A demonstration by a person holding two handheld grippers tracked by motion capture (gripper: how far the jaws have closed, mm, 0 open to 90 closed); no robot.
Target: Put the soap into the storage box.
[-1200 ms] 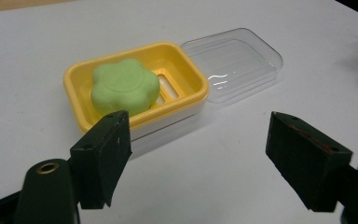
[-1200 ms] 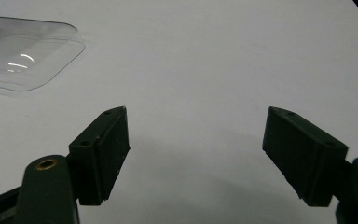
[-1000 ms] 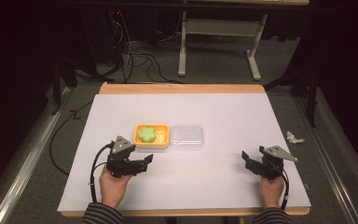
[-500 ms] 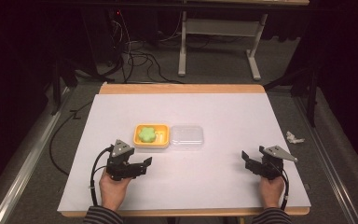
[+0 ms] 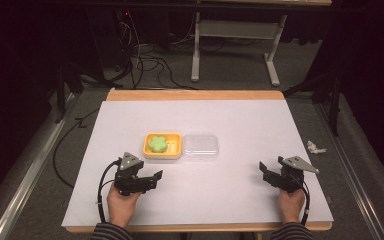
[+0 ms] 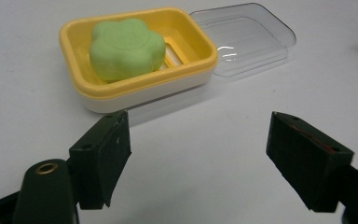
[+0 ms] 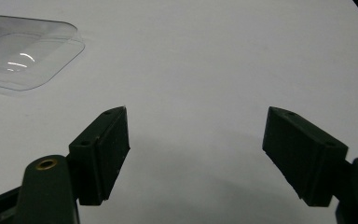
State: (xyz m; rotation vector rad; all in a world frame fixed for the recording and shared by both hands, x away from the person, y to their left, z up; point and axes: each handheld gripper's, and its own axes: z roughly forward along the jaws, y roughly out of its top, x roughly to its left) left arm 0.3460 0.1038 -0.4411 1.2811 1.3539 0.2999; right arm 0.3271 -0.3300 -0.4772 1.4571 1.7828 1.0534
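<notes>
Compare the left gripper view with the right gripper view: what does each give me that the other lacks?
Left gripper view: the flower-shaped green soap lying in the yellow plastic soap dish, beyond the open left gripper. Right gripper view: the open right gripper over bare white table. Both share the clear plastic lid lying flat on that table.
</notes>
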